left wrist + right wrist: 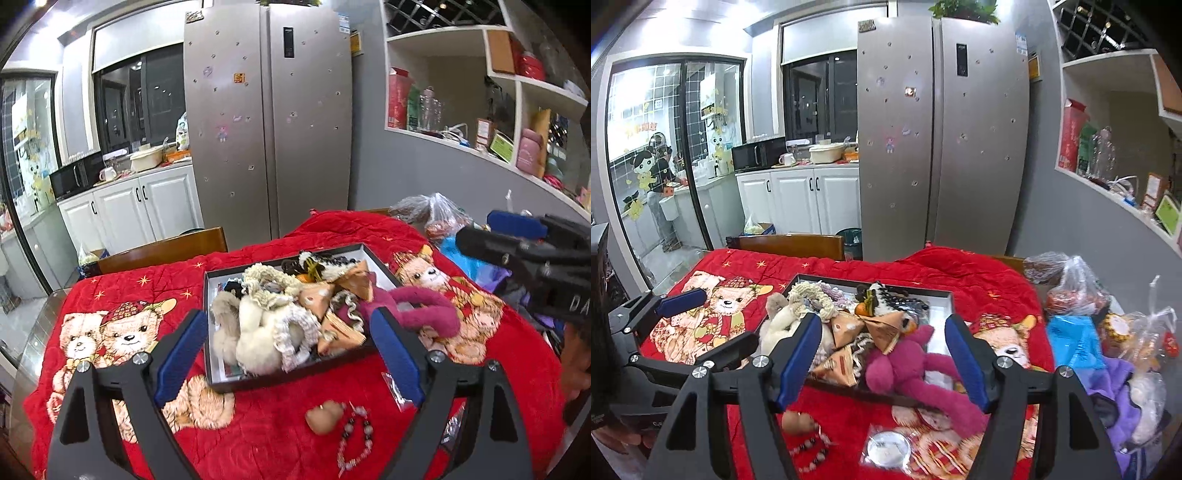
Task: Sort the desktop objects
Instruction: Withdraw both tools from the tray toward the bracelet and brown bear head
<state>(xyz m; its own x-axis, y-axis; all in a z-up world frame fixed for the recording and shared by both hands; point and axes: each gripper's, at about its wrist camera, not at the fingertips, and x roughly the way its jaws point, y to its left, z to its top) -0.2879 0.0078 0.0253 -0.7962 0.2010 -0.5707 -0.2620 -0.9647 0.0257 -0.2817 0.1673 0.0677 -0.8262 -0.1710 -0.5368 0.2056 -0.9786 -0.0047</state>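
A black shallow box point(284, 380) on the red bear-print cloth holds cream fluffy items point(258, 332), tan paper pyramids point(314, 299) and scrunchies; it also shows in the right wrist view point(942, 295). A magenta plush point(428, 310) hangs over its right edge, also seen in the right wrist view point(916, 373). In front lie a small tan gourd point(323, 417), a bead bracelet point(354, 439) and a clear packet with a silver disc point(888, 446). My left gripper point(291, 350) is open and empty above the box front. My right gripper point(882, 358) is open and empty over the plush.
Plastic bags with food, blue and purple items point(1089, 332) crowd the table's right side. A wooden chair back point(162, 249) stands behind the table. A fridge point(269, 122), white cabinets and wall shelves lie beyond. Small clear packets point(397, 391) lie on the cloth.
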